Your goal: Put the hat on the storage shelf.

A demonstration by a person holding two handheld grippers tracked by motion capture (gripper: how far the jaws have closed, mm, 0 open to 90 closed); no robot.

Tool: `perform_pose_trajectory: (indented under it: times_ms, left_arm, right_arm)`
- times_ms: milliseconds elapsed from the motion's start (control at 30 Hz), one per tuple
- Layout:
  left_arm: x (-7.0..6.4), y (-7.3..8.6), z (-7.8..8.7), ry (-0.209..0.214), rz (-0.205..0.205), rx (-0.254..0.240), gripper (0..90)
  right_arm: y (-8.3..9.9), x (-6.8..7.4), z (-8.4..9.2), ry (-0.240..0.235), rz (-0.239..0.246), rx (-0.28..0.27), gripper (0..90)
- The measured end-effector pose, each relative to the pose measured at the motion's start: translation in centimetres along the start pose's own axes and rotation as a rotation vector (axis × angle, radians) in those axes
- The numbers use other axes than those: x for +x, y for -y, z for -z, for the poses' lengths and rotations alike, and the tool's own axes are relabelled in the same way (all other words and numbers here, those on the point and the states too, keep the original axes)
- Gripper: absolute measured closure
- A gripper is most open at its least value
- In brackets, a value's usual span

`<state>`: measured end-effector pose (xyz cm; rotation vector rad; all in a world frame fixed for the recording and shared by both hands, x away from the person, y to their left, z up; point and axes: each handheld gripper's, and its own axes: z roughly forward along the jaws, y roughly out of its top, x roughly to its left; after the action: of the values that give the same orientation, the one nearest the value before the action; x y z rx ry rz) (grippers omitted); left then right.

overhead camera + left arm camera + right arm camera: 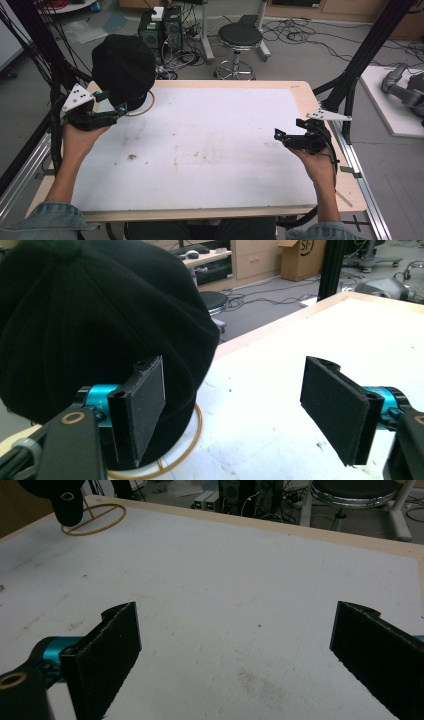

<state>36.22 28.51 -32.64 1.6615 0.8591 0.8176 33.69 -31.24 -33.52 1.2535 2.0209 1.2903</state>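
At ten o'clock on the table (210,150) I've got the black knit hat (123,67) sitting on its wire ring stand (148,106), and my left gripper (111,111) is right beside it at its seven o'clock, jaws spread wide with nothing between them. Over at three o'clock my right gripper (278,135) hovers above bare white surface, well apart from the hat, jaws wide open too and empty.
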Motion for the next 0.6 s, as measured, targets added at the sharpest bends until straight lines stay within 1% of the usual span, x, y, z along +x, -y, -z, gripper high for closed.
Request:
perform_pose_trajectory:
  times_ms: [233,400,467,600]
  left_arm:
    - [-1.0,1.6,0.5,0.007,0.013,0.002,25.7]
    - [-1.4,3.0,0.7,-0.004,0.03,0.001,25.7]
    - [-1.4,3.5,0.9,-0.002,0.036,0.0,25.7]
    - [-1.5,4.3,1.2,-0.027,0.047,-0.007,25.7]
  right_arm:
    - [0.1,-0.1,-0.1,-0.003,-0.002,0.003,5.8]
    - [0.1,-0.1,-0.1,-0.003,-0.001,0.003,5.8]
    - [0.1,-0.1,-0.1,-0.003,-0.002,0.003,5.8]
    - [0.2,-0.2,-0.2,-0.003,-0.004,0.008,5.8]
